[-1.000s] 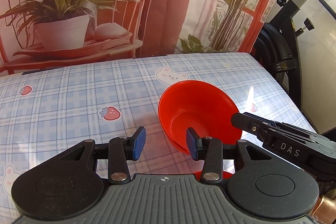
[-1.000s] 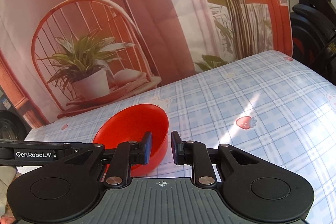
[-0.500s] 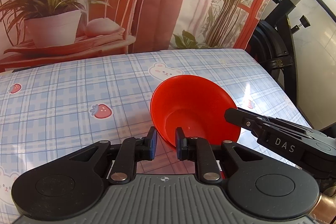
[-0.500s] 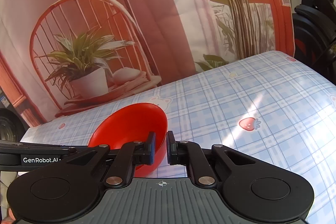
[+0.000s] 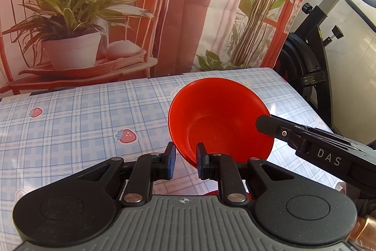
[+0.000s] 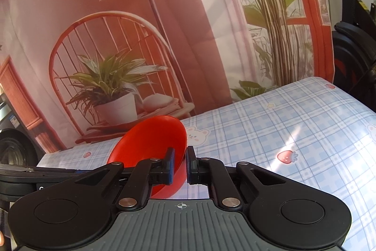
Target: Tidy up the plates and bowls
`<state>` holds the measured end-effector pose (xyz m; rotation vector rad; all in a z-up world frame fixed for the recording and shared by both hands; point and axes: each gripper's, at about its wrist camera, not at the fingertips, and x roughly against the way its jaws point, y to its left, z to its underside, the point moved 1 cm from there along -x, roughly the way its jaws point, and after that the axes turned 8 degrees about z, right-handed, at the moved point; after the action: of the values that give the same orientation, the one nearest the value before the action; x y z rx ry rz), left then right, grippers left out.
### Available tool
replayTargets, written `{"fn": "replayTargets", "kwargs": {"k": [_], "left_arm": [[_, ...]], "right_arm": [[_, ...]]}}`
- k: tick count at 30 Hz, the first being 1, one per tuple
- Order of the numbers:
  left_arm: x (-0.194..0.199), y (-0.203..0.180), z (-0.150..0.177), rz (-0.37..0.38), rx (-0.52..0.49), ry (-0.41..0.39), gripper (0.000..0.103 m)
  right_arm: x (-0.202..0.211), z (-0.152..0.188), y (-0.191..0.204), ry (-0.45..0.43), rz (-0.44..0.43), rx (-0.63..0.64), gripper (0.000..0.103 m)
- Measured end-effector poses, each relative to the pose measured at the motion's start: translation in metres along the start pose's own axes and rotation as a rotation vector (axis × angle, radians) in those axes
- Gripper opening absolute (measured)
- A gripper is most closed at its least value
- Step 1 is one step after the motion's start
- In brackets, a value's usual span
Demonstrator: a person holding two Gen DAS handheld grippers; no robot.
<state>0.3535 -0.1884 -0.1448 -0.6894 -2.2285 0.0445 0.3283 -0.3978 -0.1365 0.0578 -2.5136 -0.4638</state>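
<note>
A red bowl [image 5: 218,117] is held tilted above the checked tablecloth [image 5: 82,124]. My left gripper [image 5: 185,160] is shut on its near rim, one finger inside and one outside. My right gripper [image 6: 180,166] is shut on the opposite rim of the same bowl [image 6: 150,142]; its body [image 5: 317,149] reaches in from the right in the left wrist view. A bit of another red item [image 5: 211,193] shows below the left gripper, mostly hidden.
The table carries a blue plaid cloth with strawberry and bear prints [image 6: 286,133]. A printed backdrop [image 5: 117,15] of a chair and plants hangs behind it. A black exercise bike [image 5: 310,58] stands past the right edge.
Both grippers closed onto the bowl's rim. The bowl has risen off the table and tipped more upright.
</note>
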Motion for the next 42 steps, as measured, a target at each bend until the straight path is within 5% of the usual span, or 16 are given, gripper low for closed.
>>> {"fn": "replayTargets", "kwargs": {"k": [42], "left_arm": [[0.086, -0.034, 0.07, -0.027, -0.043, -0.022, 0.02]], "right_arm": [[0.094, 0.062, 0.007, -0.014, -0.025, -0.145, 0.011]]}}
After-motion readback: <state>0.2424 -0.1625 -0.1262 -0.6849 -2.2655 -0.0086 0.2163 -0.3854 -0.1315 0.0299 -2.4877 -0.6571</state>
